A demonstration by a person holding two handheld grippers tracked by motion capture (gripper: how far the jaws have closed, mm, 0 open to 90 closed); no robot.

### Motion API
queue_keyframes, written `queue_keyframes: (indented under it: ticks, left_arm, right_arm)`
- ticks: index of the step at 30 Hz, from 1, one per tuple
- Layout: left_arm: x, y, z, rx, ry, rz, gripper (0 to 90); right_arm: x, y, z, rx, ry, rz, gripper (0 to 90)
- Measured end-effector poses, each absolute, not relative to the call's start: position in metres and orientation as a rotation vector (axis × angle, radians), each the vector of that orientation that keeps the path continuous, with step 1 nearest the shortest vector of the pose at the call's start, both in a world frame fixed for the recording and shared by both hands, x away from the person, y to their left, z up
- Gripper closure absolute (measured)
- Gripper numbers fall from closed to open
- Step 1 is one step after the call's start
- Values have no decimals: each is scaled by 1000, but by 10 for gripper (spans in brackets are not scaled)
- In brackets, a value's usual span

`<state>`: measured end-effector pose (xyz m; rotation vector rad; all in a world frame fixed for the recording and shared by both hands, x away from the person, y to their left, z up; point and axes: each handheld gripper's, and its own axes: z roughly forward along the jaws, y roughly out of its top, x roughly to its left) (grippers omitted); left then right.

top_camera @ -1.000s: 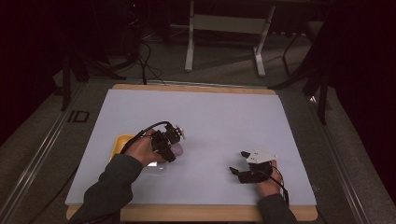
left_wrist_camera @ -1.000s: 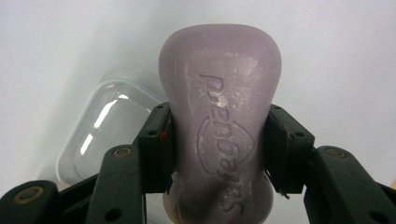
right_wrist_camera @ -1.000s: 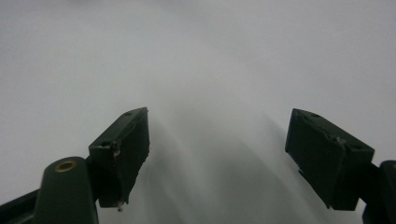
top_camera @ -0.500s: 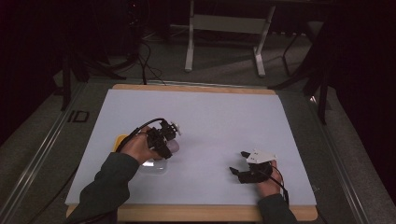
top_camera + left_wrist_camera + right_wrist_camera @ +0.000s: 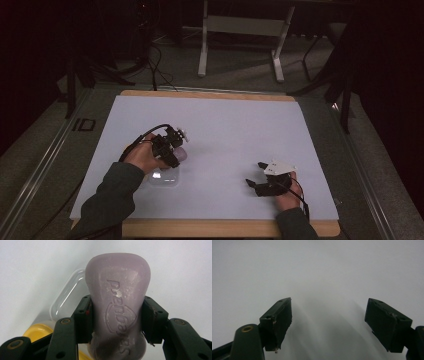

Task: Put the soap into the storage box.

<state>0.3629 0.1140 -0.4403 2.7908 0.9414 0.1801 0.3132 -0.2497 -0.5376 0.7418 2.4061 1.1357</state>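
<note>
The bar of soap (image 5: pixel 117 307) sits squarely between the jaws of the left gripper (image 5: pixel 117 322), pinched at its narrow waist, with its rounded end sticking out beyond the pads and its embossed face (lettering pressed into the pale lilac surface) turned toward the camera. In the high view the left gripper (image 5: pixel 176 150) hangs above the white table (image 5: pixel 225 125), the left hand (image 5: pixel 145 157) curled around its body and the forearm coming in from the lower left. Just under it lie a clear plastic box (image 5: pixel 66 296) and something yellow (image 5: pixel 40 331). The right gripper (image 5: pixel 328 322) rests low near the table's front edge, its jaws spread wide with nothing between them.
</note>
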Motion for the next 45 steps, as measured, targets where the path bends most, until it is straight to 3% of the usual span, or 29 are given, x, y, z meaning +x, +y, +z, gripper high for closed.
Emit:
queue_keyframes:
  ticks: [45]
  left_arm:
    - [367,152,-440,2697,1112,183,498]
  right_arm:
    - [313,-249,-538,739,2406,1131,213]
